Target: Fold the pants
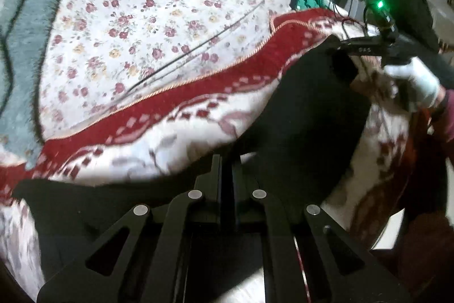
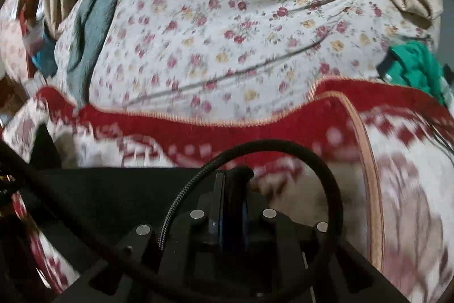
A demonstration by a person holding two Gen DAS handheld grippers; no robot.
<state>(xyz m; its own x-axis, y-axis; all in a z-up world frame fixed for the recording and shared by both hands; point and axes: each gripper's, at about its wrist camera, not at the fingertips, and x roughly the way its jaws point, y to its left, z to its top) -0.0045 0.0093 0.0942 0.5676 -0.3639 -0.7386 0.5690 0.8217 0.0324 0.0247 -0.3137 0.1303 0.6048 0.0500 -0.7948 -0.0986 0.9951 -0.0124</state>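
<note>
While both tools are pinching the black pants (image 1: 306, 115), the left tool (image 1: 227, 161) and right tool (image 2: 232, 175) are sitting low in each frame.

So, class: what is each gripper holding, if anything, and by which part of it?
Both grip the black fabric pants. The left gripper and the right gripper are each shut on an edge; which part of the garment cannot be told.

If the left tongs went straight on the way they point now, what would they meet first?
Probably the red and white blanket just past the black pants they are shut on; depth is unclear in the fisheye view.
</note>
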